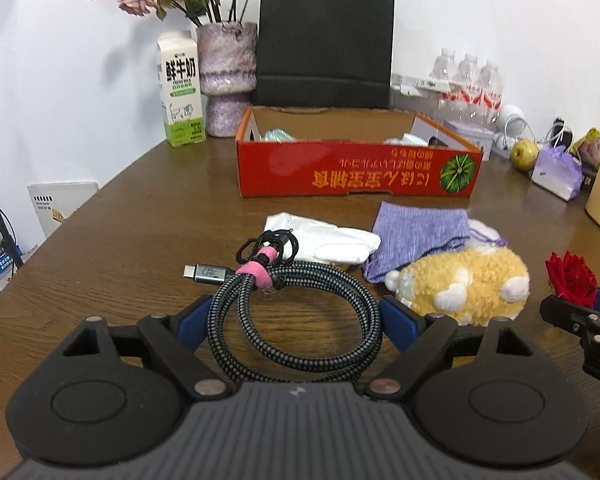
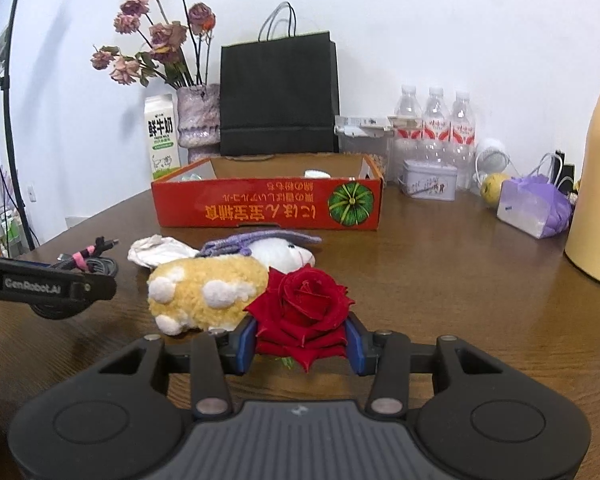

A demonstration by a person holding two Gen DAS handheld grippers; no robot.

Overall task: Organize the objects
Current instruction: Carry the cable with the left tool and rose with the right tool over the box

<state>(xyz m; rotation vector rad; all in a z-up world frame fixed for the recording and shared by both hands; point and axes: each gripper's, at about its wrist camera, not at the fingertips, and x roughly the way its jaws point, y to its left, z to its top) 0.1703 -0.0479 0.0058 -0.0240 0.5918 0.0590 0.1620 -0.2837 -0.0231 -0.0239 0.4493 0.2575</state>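
The right claw [image 2: 301, 346] grips a red fabric rose [image 2: 300, 300] between its blue pads. The left claw [image 1: 296, 322] gapes wide around a coiled black-and-grey braided cable [image 1: 296, 312], lying on the brown wooden surface [image 1: 140, 240] at six o'clock from the red cardboard box [image 1: 356, 170].

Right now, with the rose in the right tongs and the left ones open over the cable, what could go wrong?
1. The right tongs squeeze the rose by its petals; they could bruise or slip.
2. The left tongs straddle the cable coil; closing may catch one loop only, leaving the rest dangling.
3. The plush toy sits close beside the cable and could get nudged.
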